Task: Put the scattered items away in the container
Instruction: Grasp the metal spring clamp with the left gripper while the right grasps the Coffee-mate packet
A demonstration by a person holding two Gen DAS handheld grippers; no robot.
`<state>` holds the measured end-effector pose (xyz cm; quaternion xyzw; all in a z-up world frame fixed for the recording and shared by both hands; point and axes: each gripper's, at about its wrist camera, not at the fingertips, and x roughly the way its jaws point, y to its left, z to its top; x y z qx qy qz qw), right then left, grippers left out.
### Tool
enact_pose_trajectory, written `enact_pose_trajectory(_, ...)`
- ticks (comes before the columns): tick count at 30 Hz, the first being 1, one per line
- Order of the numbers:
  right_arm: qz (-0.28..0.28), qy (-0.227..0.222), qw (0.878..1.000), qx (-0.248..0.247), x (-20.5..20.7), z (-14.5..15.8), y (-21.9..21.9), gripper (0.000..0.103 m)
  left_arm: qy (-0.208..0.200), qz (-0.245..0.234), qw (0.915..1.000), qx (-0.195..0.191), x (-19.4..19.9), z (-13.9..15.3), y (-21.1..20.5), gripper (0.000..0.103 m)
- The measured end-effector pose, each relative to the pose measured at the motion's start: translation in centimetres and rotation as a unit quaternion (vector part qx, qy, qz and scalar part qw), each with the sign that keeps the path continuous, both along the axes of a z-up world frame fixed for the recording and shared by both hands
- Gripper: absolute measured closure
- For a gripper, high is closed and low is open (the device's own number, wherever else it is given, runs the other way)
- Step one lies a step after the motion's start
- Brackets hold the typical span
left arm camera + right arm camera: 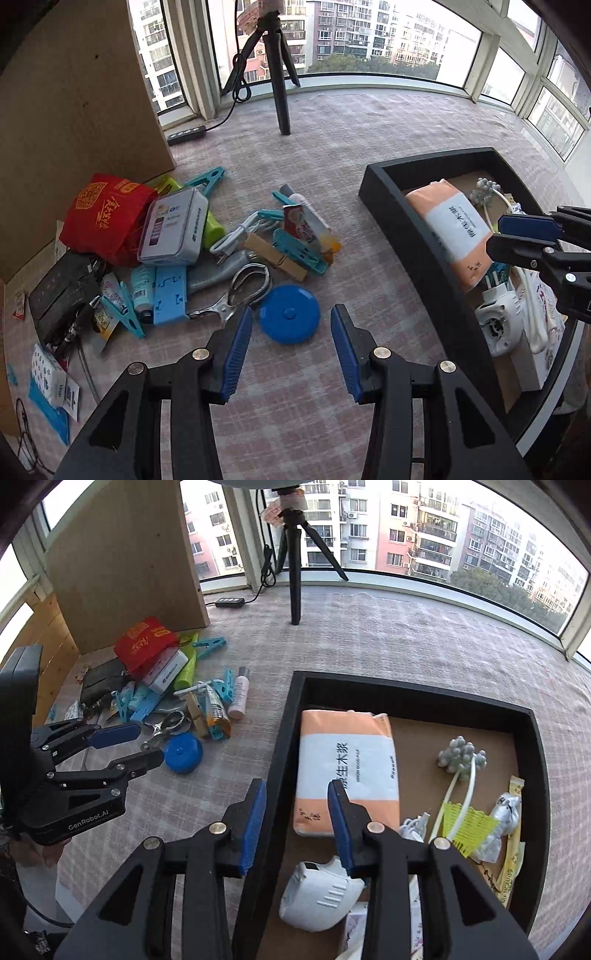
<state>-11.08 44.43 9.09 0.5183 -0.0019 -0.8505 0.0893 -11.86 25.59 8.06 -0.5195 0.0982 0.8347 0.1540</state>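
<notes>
The left tool [291, 325] is standing wide open and holding nothing; the blue disc [289, 314] is lying on the worktop [369, 122] just beyond its tips, at 12 o'clock, not touched. The pile [184, 243] of clips and packets is lying at 10 o'clock. The right tool [297, 790] is also wide open and empty, hanging over the left wall of the black tray [421, 701], above the tissue pack [347, 768] inside it.
</notes>
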Motion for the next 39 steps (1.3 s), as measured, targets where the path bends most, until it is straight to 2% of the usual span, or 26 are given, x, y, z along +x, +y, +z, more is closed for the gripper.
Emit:
enact_pose_trajectory(6, 0.043, -0.013, 0.999, 0.005, -2.3, -1.2, -4.4, 0.068, -0.009, 0.000, 0.9999, -0.012, -1.7, -1.5, -2.5, 0.061)
enact_pose_trajectory(11, 0.061, -0.024, 0.998, 0.010, -4.1, -2.3, -6.6, 0.068, -0.018, -0.012, 0.9996, -0.017, -2.8, -2.6, -2.8, 0.061)
enact_pose_trajectory(13, 0.065, -0.026, 0.997, 0.011, -4.8, -2.7, -7.1, 0.067, -0.020, -0.018, 0.9995, -0.016, -3.1, -2.8, -2.8, 0.061)
enact_pose_trajectory(16, 0.065, -0.030, 0.997, 0.008, -5.7, -3.2, -7.6, 0.060, -0.025, -0.028, 0.9992, -0.014, -3.6, -3.1, -2.5, 0.061)
enact_pose_trajectory(32, 0.067, -0.053, 0.996, 0.006, -9.2, -5.3, -8.8, 0.059, -0.038, -0.038, 0.9985, -0.009, -5.3, -5.2, -2.5, 0.060)
enact_pose_trajectory(35, 0.064, -0.056, 0.996, 0.003, -9.5, -5.6, -8.7, 0.061, -0.043, -0.037, 0.9984, -0.010, -5.5, -5.5, -2.8, 0.060)
enact_pose_trajectory(39, 0.062, -0.062, 0.996, -0.003, -9.4, -6.0, -8.8, 0.072, -0.048, -0.042, 0.9978, -0.019, -5.3, -6.3, -2.7, 0.062)
